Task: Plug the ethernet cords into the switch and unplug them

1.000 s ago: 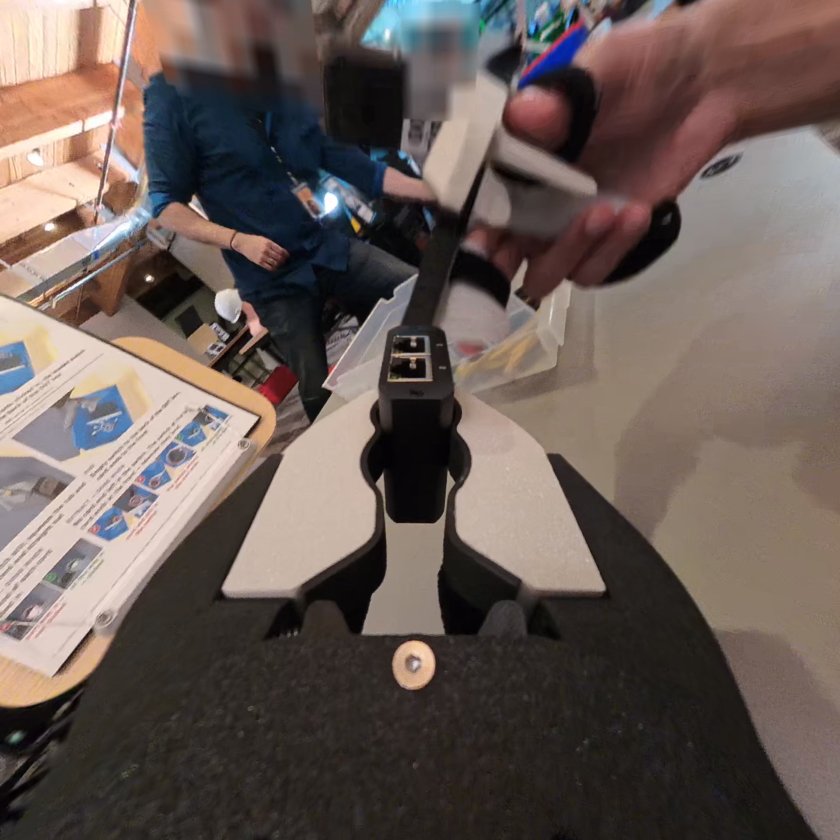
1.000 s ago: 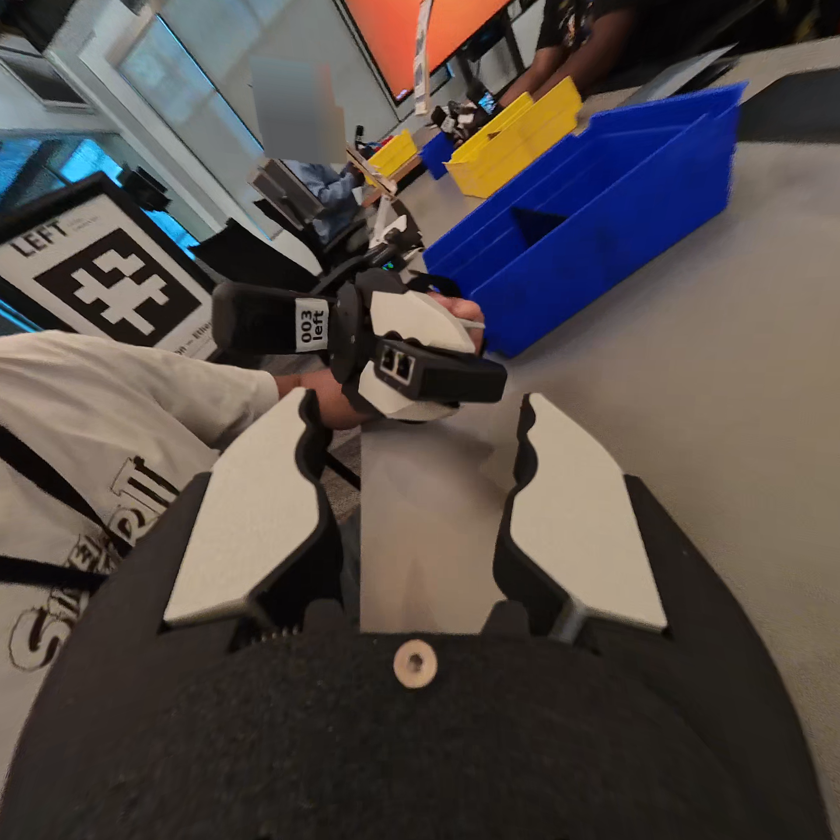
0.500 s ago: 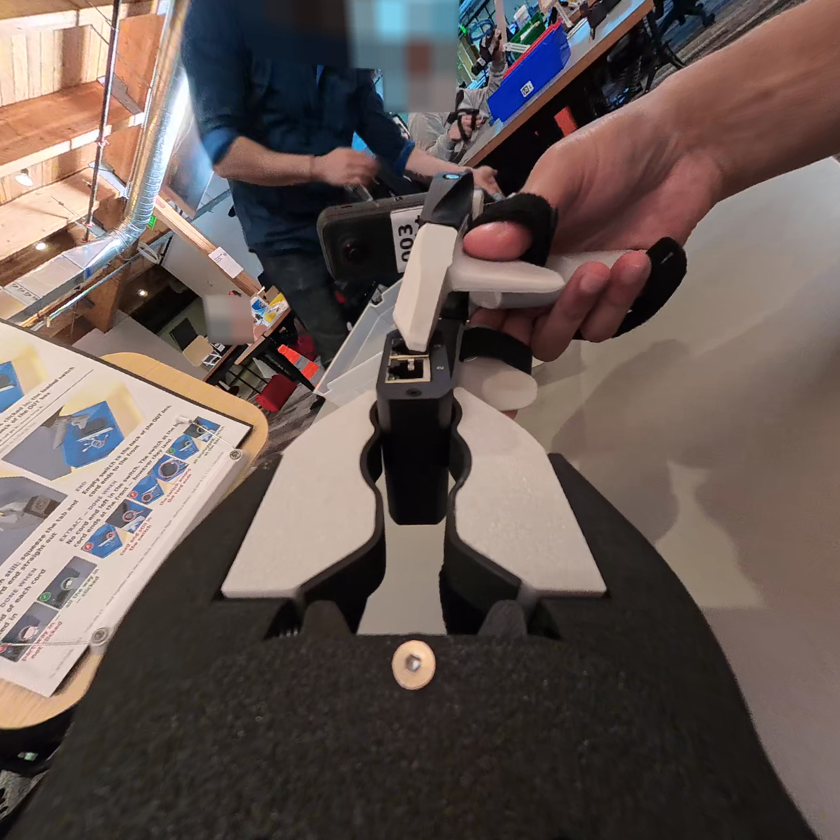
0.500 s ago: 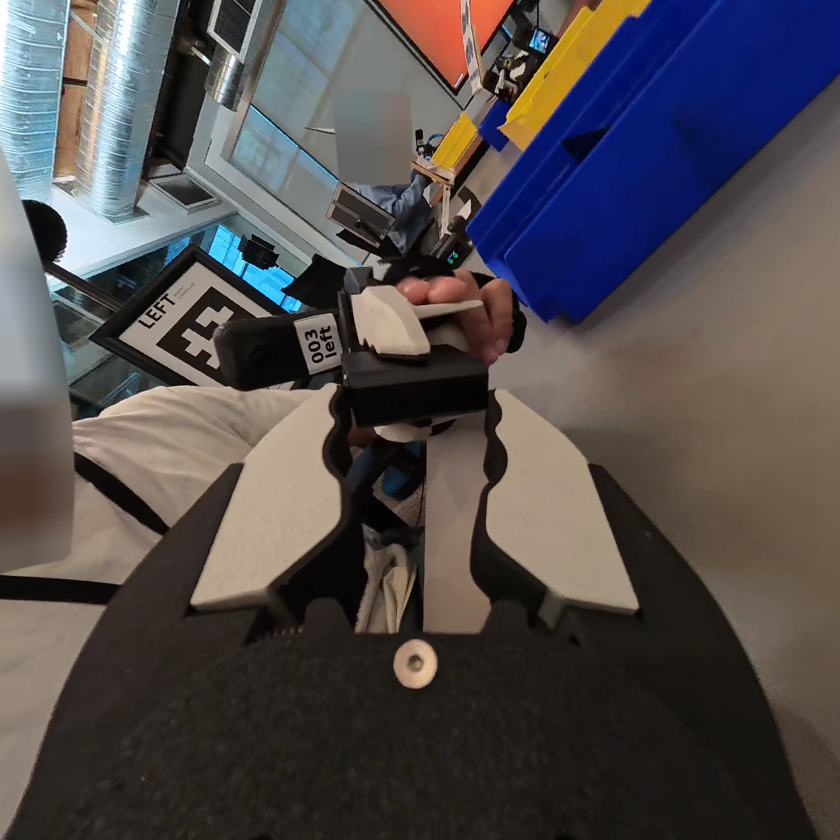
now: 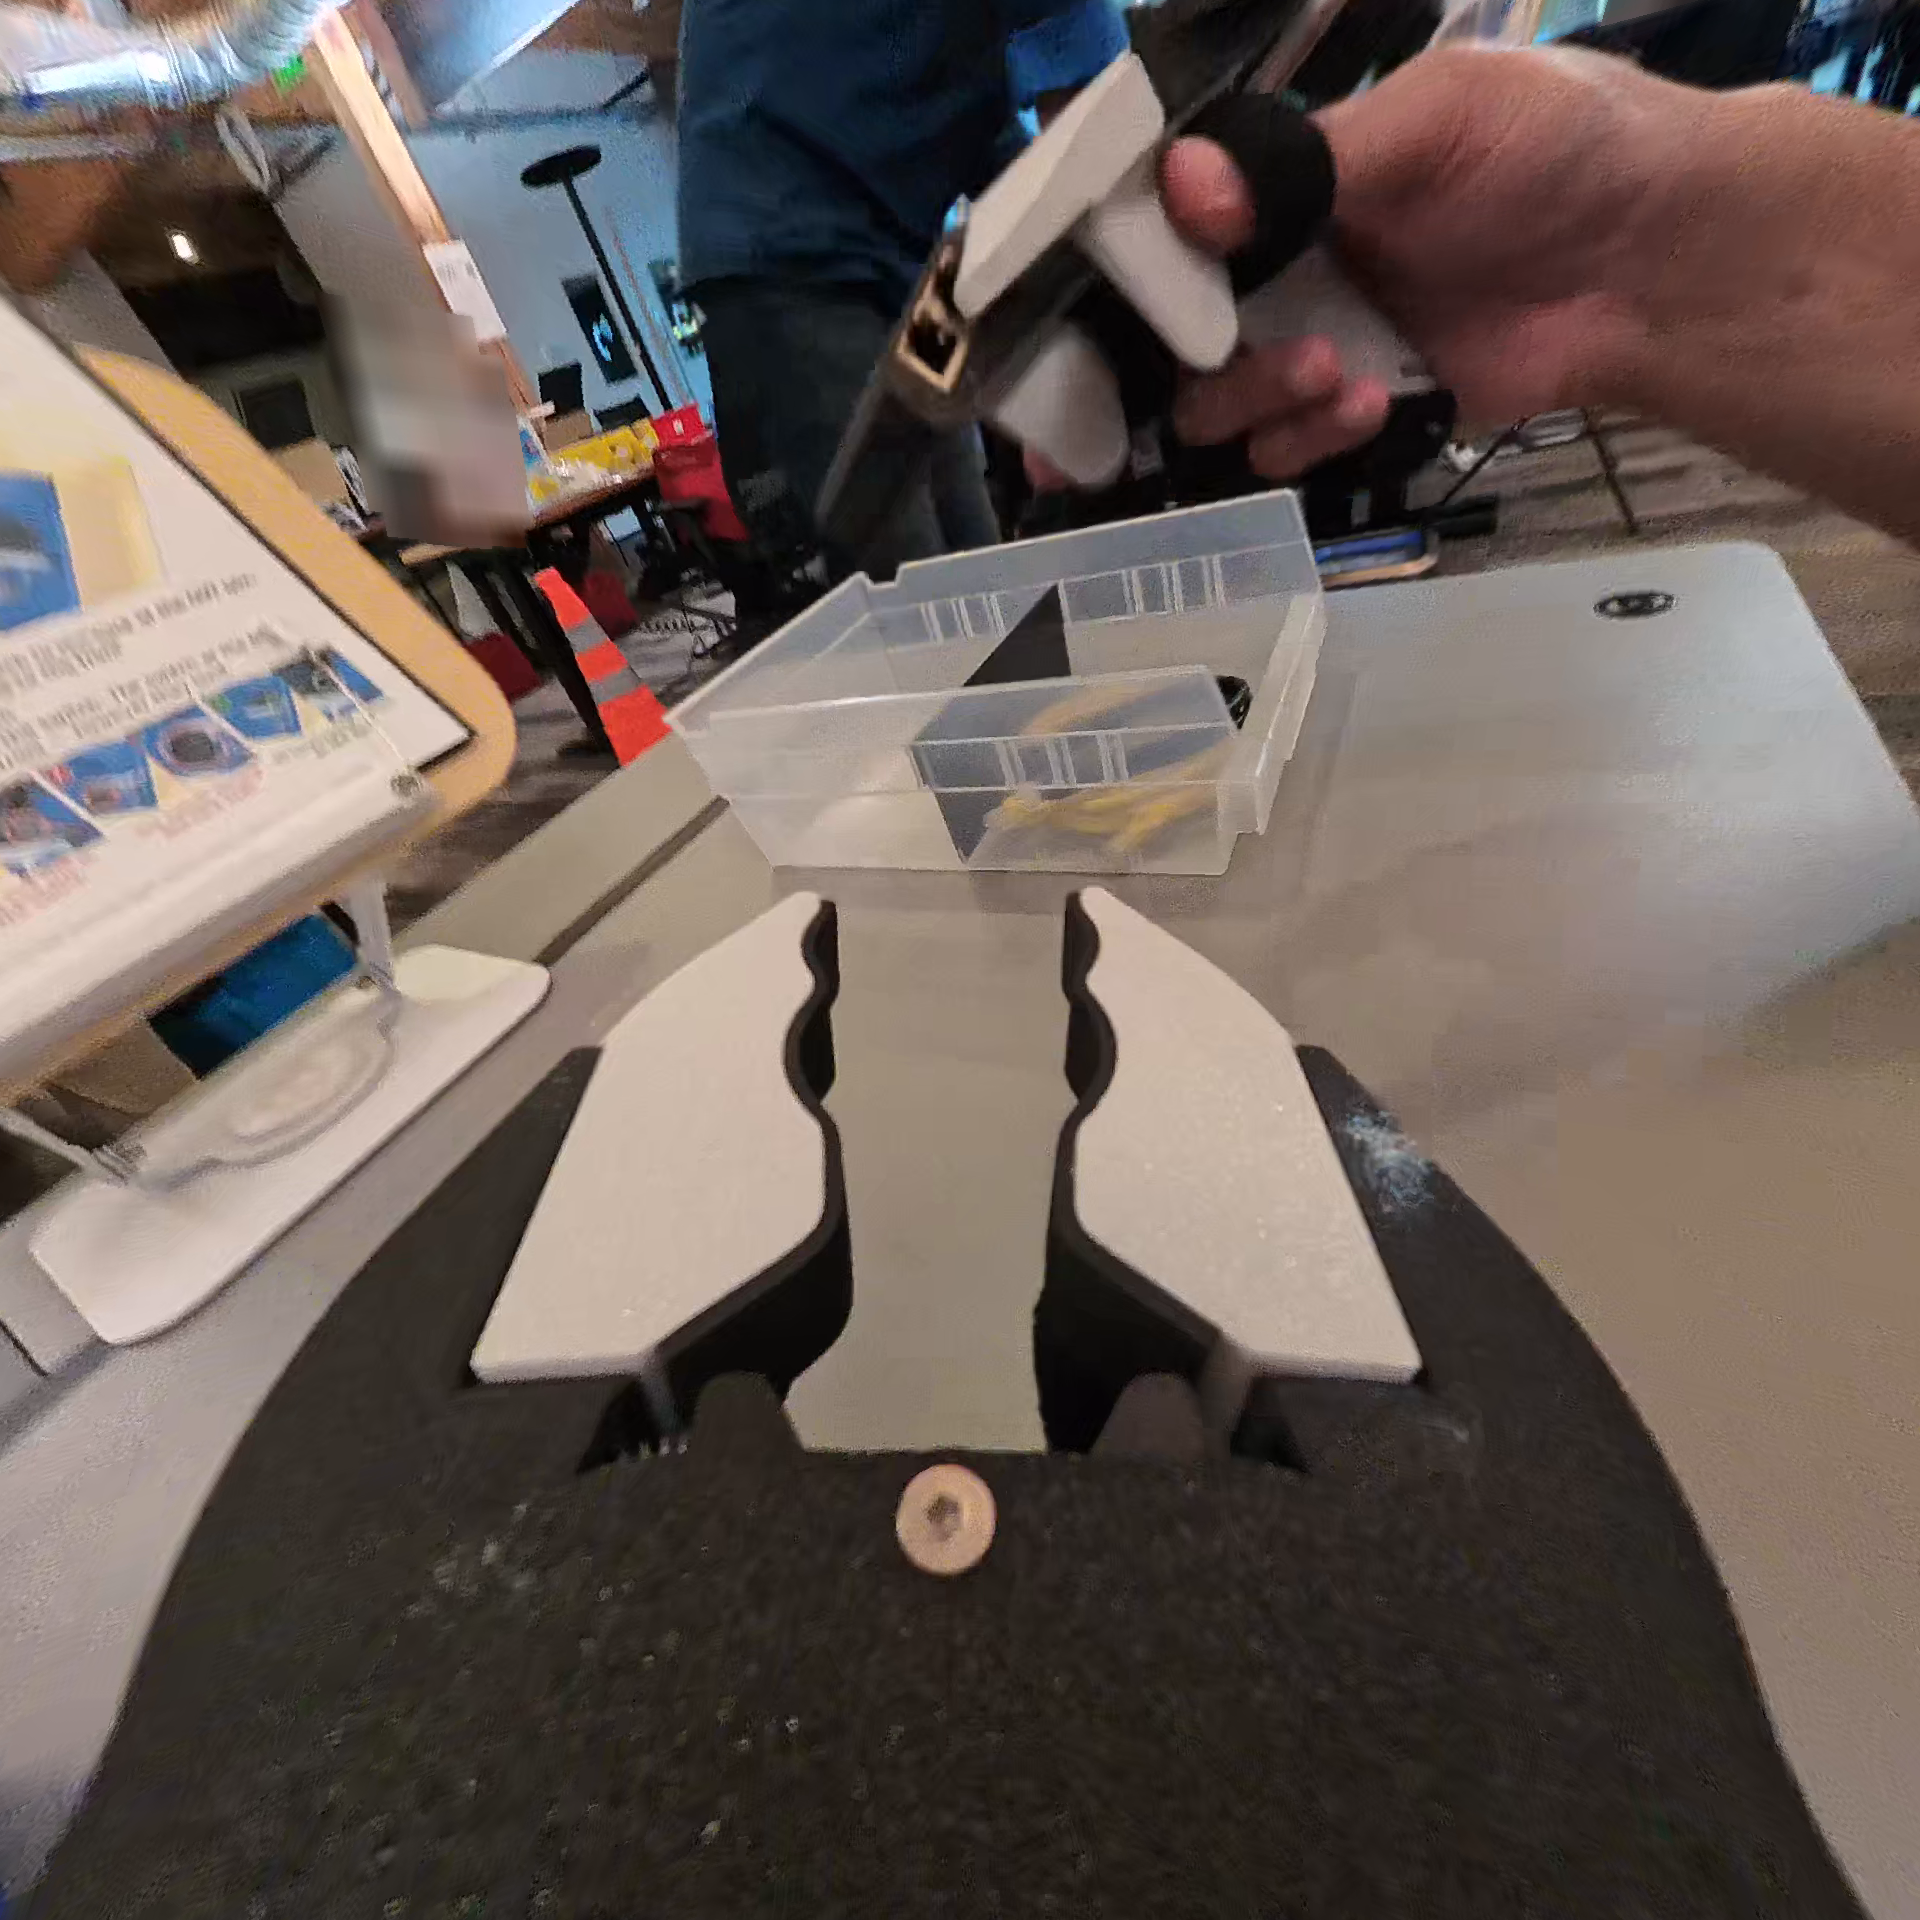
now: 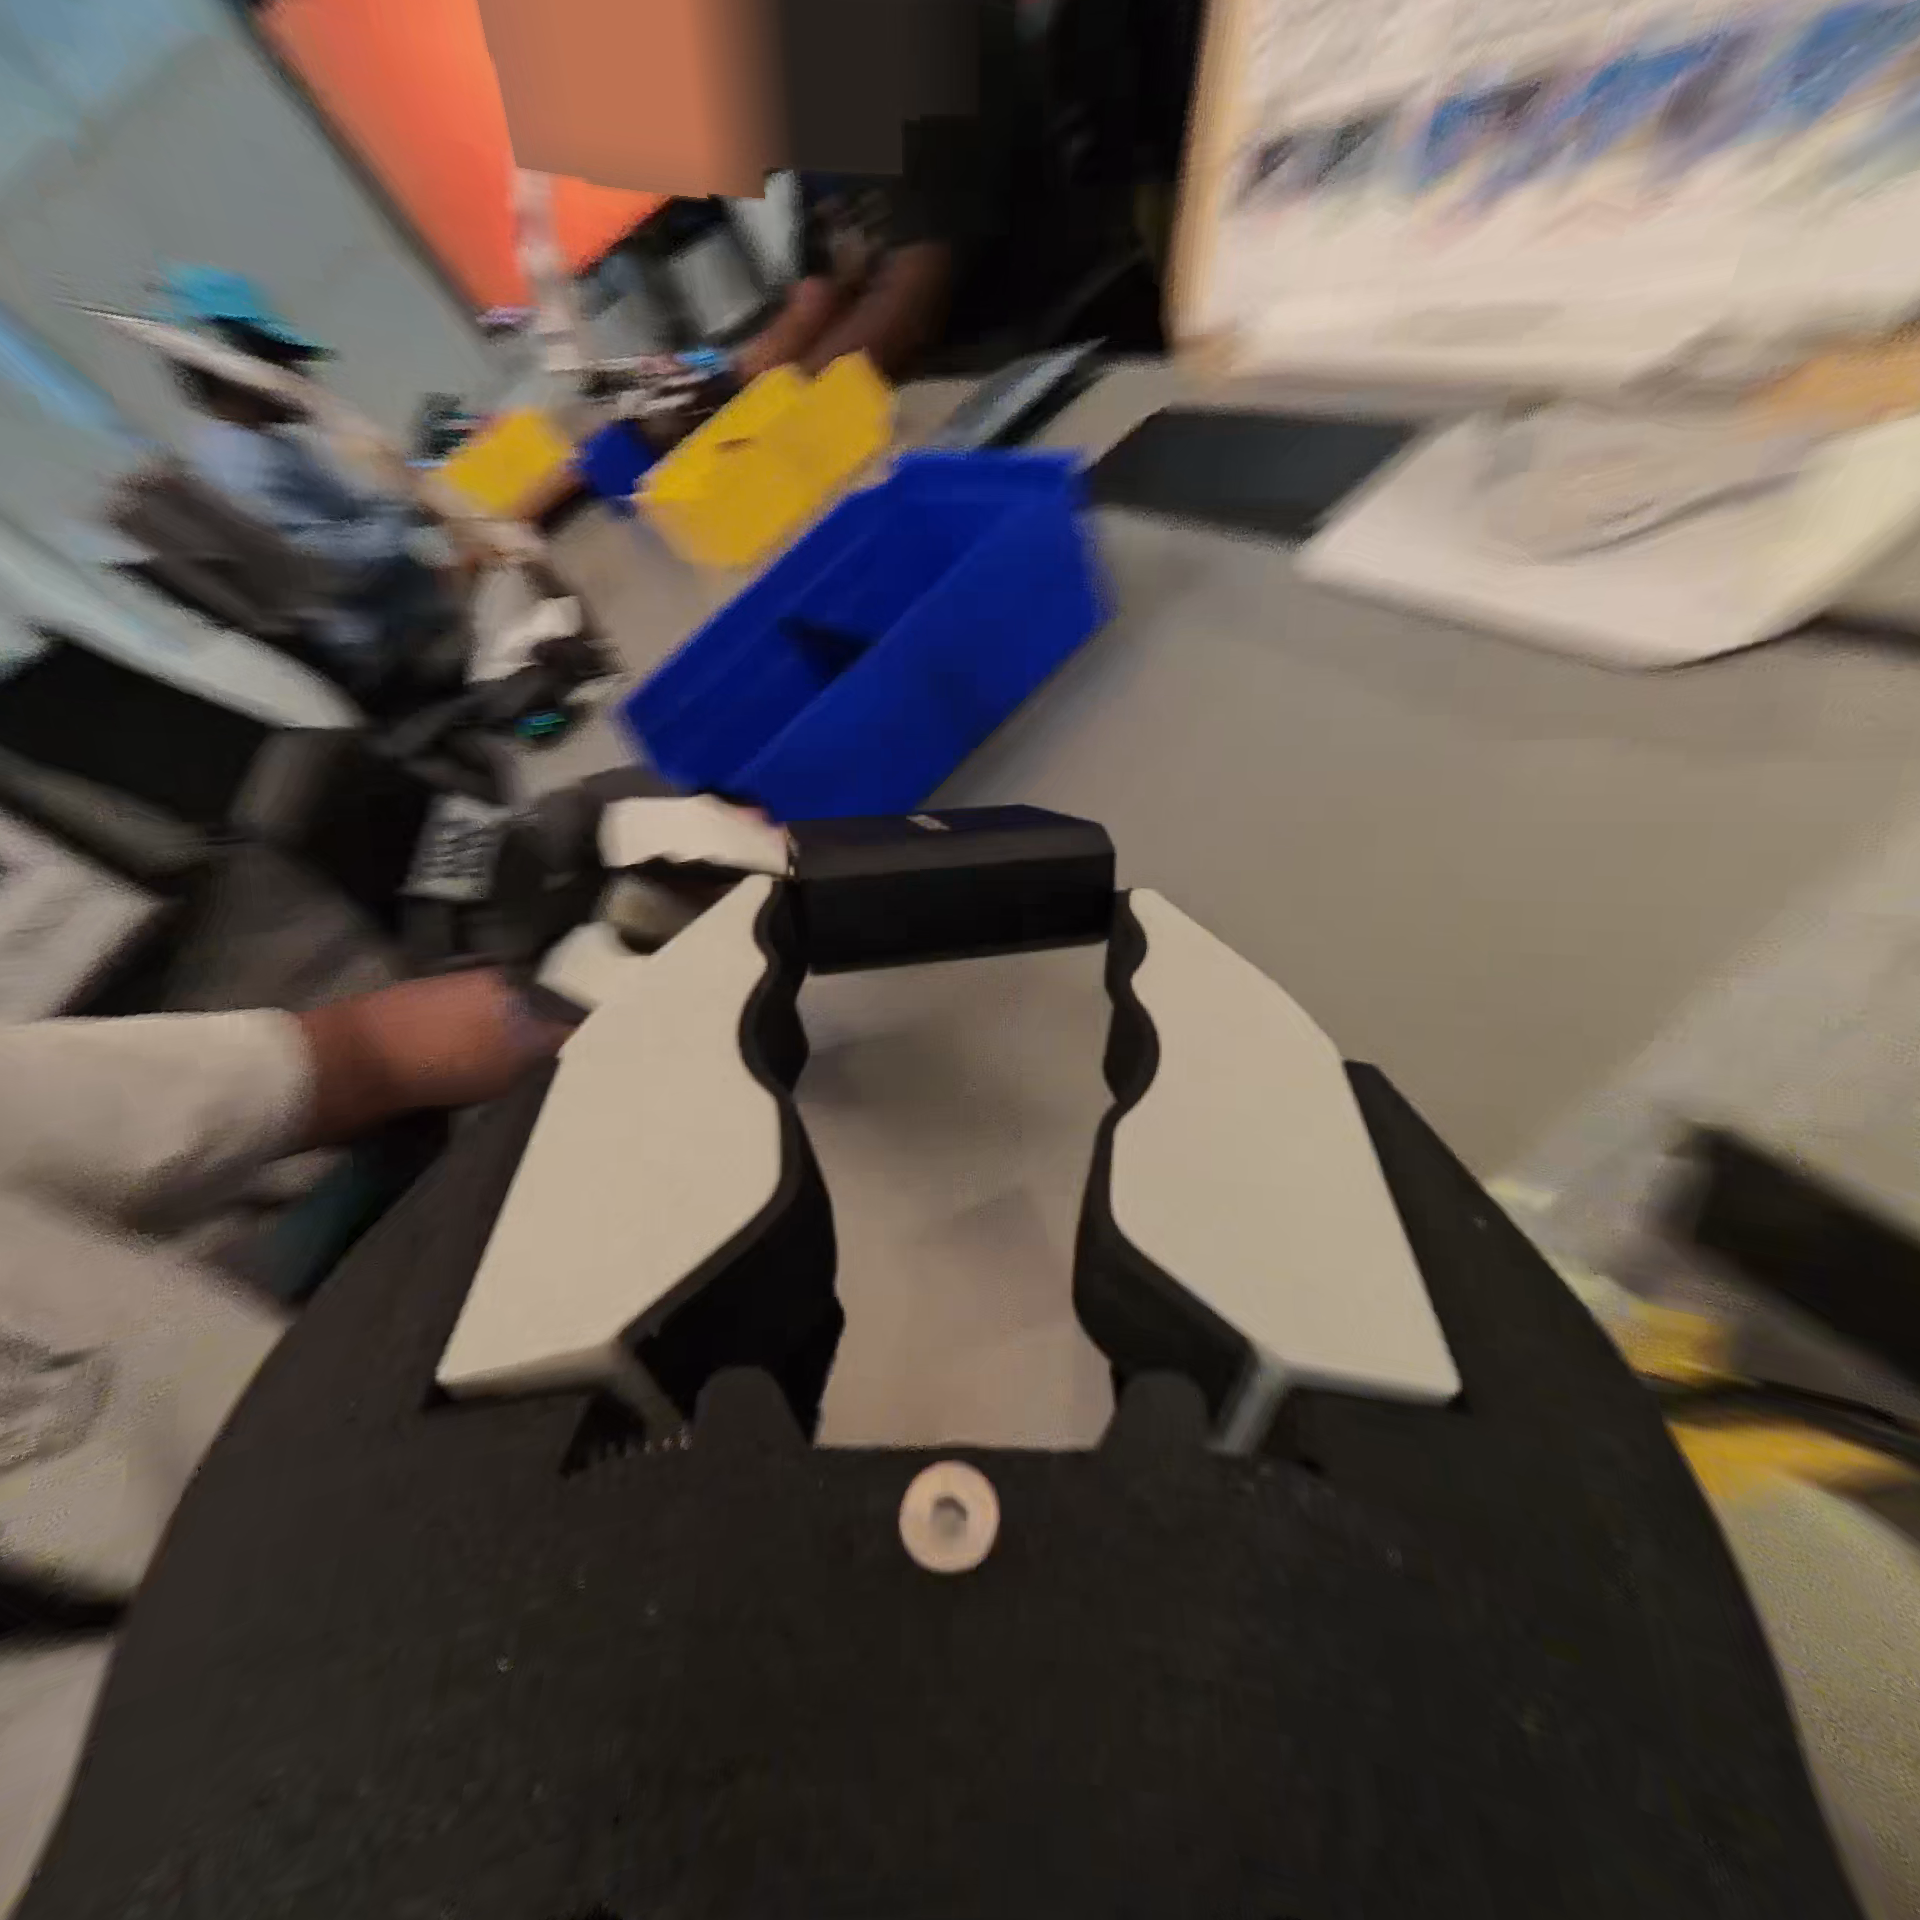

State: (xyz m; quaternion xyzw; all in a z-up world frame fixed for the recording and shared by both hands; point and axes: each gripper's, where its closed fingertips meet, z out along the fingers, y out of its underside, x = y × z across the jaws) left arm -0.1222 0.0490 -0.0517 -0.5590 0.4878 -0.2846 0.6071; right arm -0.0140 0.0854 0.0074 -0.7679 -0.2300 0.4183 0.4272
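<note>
The black switch (image 6: 951,888) is clamped across its width between my right gripper's (image 6: 951,914) fingertips and held above the grey table (image 6: 1455,831). In the left wrist view the switch (image 5: 904,416) hangs in the right gripper (image 5: 987,364) at the top, one port facing me. My left gripper (image 5: 948,914) is open and empty, low over the table. It also shows blurred in the right wrist view (image 6: 634,899), just left of the switch. Yellow ethernet cords (image 5: 1101,810) lie in a clear plastic tray (image 5: 831,758) just ahead of the left gripper.
An instruction board on a white stand (image 5: 208,675) is at the left. A blue bin (image 6: 883,644) and yellow bins (image 6: 769,457) sit farther along the table. A person in blue (image 5: 831,156) stands beyond the table. Blurred yellow cords (image 6: 1766,1444) lie at the lower right. One gripper's finger ends stand about 15 cm off the other's.
The left gripper held the switch; the right gripper closed on its other end. The left gripper has now opened and drawn away, and the switch stays in the right gripper.
</note>
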